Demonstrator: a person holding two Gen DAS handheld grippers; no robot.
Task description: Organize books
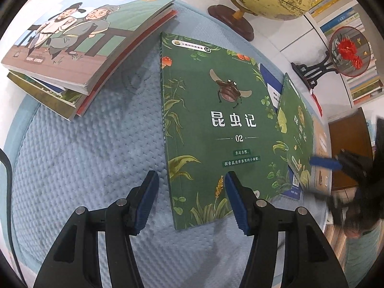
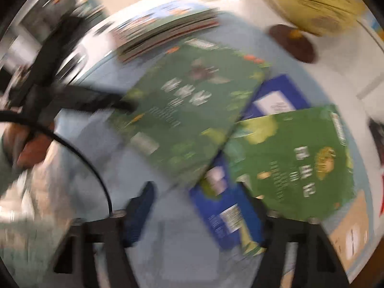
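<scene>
Beside green book's (image 1: 216, 129) spine, perhaps open mat (image 1: 96, 158).

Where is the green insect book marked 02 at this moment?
In the left wrist view, the green book 02 lies flat on the blue mat, right of the book stack, its near edge between the open left gripper fingers.

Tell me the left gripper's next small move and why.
Probably ease the left gripper forward and down onto the near edge of the green 02 book. It is open and empty, its fingers straddling that book's lower left corner. The book lies flat on the blue mat, apart from the book stack.
</scene>
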